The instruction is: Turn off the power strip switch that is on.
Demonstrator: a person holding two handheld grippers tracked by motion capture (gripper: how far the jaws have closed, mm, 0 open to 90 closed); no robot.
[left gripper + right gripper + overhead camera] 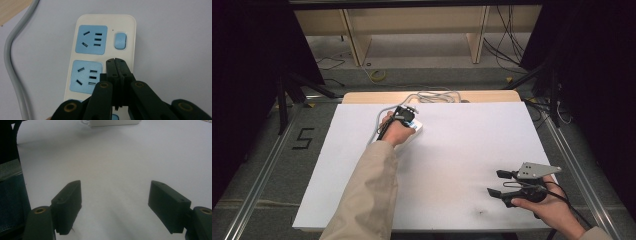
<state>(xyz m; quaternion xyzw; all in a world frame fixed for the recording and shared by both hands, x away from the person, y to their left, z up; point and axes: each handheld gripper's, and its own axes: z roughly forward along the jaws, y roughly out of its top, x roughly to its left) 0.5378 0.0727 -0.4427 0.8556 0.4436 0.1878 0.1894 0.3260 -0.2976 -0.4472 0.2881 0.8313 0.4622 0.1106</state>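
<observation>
Power strip [414, 129] lay on the white worktop [452, 165], toward its far edge, grey cord [432, 96] running off behind it. In the high view the left gripper [404, 116] sat right over the strip, held by the left hand [393, 131]; the right gripper [501, 183] rested well apart from the strip, near the worktop's front right corner, jaws apart, nothing between them.

Left gripper view: jaws pressed together, tips down at the strip [100, 55] beside its second blue socket [86, 77], just below the blue switch [120, 41]; cord [12, 62] curved past the strip's side.

Right gripper view: right gripper [115, 205] jaws wide apart over bare worktop [112, 165], strip [113, 122] far ahead at the top edge.
</observation>
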